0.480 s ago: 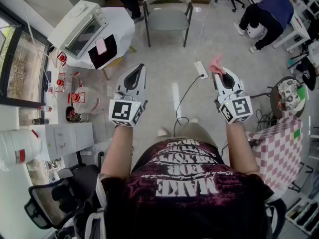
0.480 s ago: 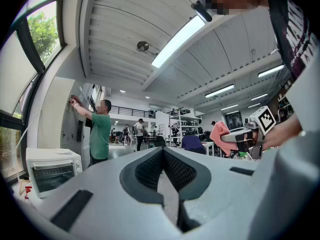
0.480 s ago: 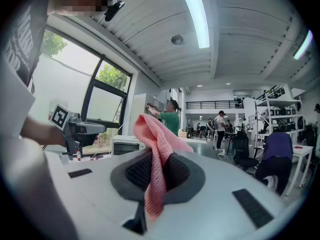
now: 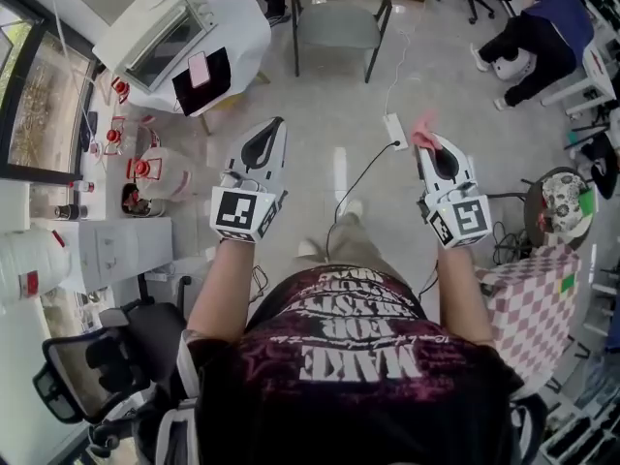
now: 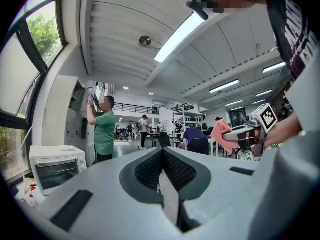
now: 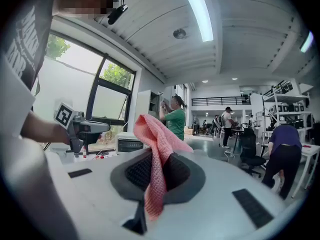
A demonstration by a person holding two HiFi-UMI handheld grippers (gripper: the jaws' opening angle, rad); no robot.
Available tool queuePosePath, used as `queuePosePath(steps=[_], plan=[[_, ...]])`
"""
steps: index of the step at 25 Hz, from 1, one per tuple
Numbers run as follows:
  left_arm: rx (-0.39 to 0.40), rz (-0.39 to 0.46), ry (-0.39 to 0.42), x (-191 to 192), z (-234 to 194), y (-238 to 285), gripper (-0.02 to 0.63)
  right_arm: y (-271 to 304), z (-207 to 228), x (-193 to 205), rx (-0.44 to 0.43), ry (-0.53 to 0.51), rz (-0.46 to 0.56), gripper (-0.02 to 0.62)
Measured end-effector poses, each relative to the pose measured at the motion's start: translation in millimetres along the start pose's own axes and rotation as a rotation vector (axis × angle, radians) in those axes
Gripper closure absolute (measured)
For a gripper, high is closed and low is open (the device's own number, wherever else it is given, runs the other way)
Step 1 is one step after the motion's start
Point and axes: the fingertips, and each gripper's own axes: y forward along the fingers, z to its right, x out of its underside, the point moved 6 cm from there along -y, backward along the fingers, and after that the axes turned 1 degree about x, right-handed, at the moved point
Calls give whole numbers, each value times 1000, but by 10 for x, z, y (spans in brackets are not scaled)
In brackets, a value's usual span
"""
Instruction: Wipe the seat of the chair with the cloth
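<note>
Pale grey floor (image 4: 320,105), bearing a grey chair (image 4: 341,17) at the far edge, a white power strip (image 4: 395,131) near the middle with a black cable (image 4: 360,180) trailing off it, and red-capped bottles (image 4: 139,168) clustered at the left. Also standing on it at the upper left, a white-draped table (image 4: 242,46), loaded with a white toaster oven (image 4: 155,29) and a dark flat panel (image 4: 203,95) just beside.

Dark T-shirt (image 4: 360,397) bears white print, seen upside down — "MAKE" and "FOR"
</note>
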Motion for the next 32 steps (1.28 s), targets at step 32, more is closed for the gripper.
queuePosePath(steps=[32], plan=[[-200, -42, 7, -58, -303, 1712, 605, 1200, 1842, 200, -145, 37, 11, 566]])
